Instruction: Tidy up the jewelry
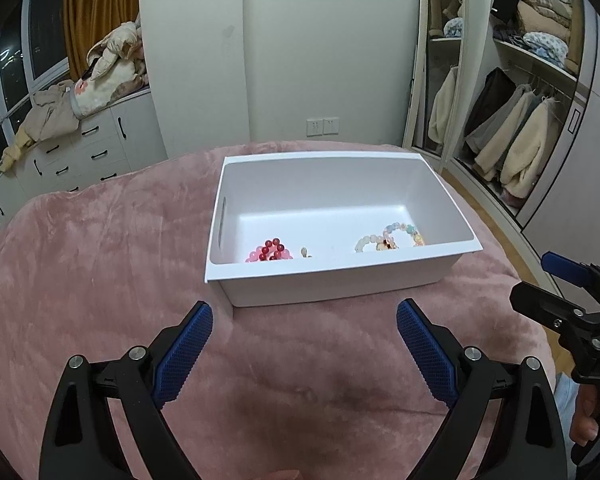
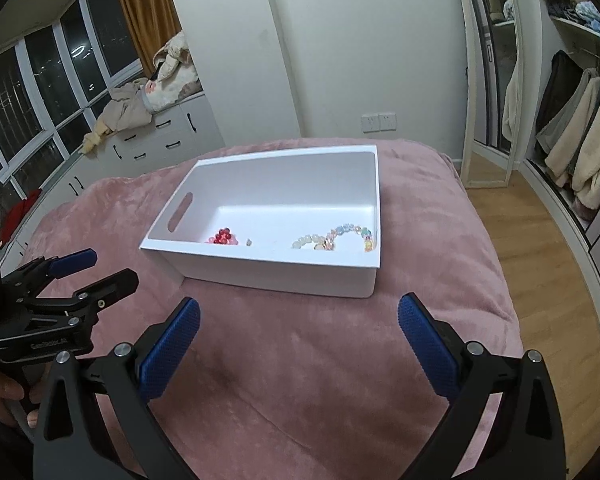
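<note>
L gripper (image 1: 305, 318) wide, empty, over pink blanket (image 1: 100, 260) | R gripper (image 2: 299, 316) wide, empty | white bin (image 1: 332, 280) mid-bed | red bead bracelet (image 1: 270, 251) near-left corner | pastel bracelet (image 1: 388, 239) near-right corner

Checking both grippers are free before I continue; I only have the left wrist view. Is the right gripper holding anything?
Observer: No. The right gripper is open, with only the pink blanket showing between its fingers.
Operator: Anything past my left edge, towards the window?
Observer: A red cloth shows by the window, left of the bed.
</note>
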The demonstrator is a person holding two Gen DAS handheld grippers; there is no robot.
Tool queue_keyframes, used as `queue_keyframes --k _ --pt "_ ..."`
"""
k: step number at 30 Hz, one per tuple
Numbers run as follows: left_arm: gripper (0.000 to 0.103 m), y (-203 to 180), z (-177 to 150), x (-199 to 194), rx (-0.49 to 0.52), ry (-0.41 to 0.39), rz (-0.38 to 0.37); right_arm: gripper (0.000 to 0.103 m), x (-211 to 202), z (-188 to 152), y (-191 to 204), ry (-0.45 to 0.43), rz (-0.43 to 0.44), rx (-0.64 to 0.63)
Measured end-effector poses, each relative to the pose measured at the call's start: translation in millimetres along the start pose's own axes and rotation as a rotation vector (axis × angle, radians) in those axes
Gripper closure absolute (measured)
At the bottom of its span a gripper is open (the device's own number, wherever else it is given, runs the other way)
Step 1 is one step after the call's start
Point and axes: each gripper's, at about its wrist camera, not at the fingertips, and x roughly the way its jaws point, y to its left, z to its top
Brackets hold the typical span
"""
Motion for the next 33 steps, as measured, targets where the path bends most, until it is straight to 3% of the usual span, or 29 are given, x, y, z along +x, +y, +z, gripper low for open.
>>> queue_keyframes --k 33 --pt "0.009 -1.6 -0.4 7.9 0.018 0.005 -0.002 0.005 3.6 -6.3 1.2 0.015 -0.01 -0.007"
